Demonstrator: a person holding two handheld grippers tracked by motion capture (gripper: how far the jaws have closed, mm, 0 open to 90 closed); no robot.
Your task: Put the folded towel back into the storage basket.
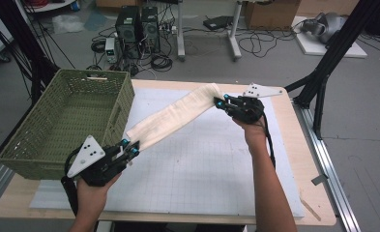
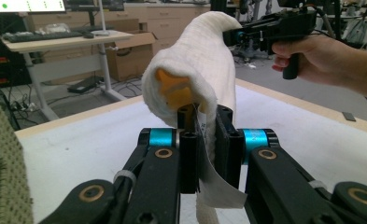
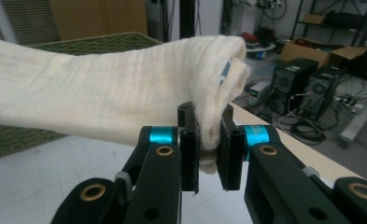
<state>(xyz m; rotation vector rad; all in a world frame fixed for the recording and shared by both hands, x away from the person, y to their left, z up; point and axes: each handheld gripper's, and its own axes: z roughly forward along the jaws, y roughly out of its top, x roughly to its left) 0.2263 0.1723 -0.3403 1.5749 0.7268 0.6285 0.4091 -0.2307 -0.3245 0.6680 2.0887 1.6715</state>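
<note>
Grippers point(image 1: 132, 149) point(image 1: 222, 102) stretching cloth point(image 1: 173, 117), white mat point(image 1: 197, 169), cabled floor

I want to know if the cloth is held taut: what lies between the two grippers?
In the high view, just the cream folded cloth, stretched above the white mat from left gripper to right gripper.

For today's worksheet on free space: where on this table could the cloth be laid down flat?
The white mat is bare between the two forearms and out to its near edge, below the stretched cloth. The far strip behind the cloth is free too. The left side is crowded by the green basket, beside the left gripper.
</note>
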